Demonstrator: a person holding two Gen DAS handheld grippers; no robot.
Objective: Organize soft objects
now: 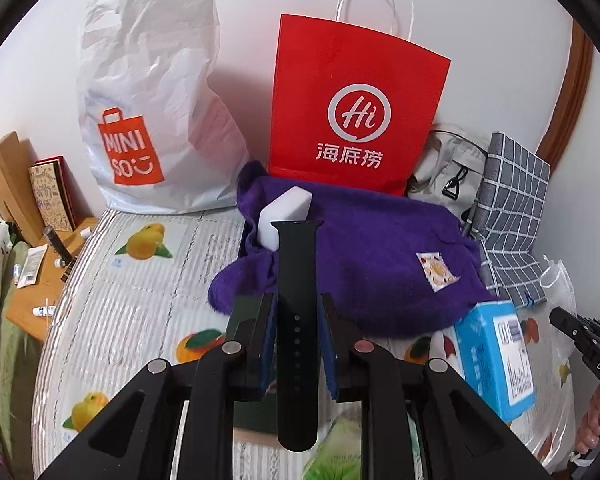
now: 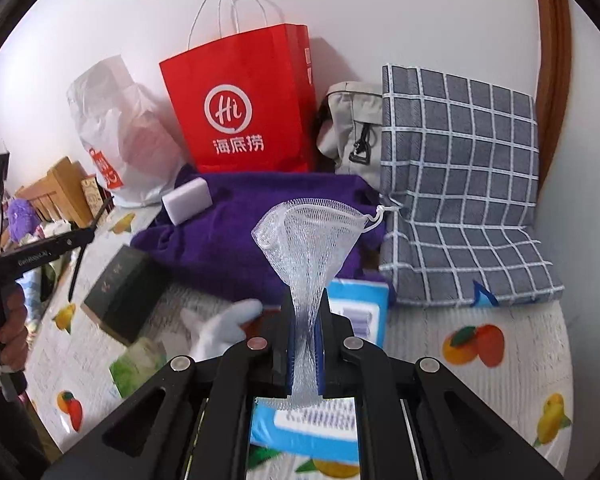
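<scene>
Both grippers loaded, carrying soft items over the bed toward the purple towel.

Left gripper is clamped on a black watch strap, which stands stiff and upright between the pads. Right gripper pinches a white mesh pouch; limp, see-through, fanning out above the pads. Purple towel lies far, in front of the red bag, with a white sponge on its left end. Judgement: lower each item onto bare towel before releasing, clear of the sponge; the mesh may snag on the pads.

A home bedroom. A fruit-print quilt covers the bed, beside a wooden bedside table. Shopping bags lean against the wall.
</scene>
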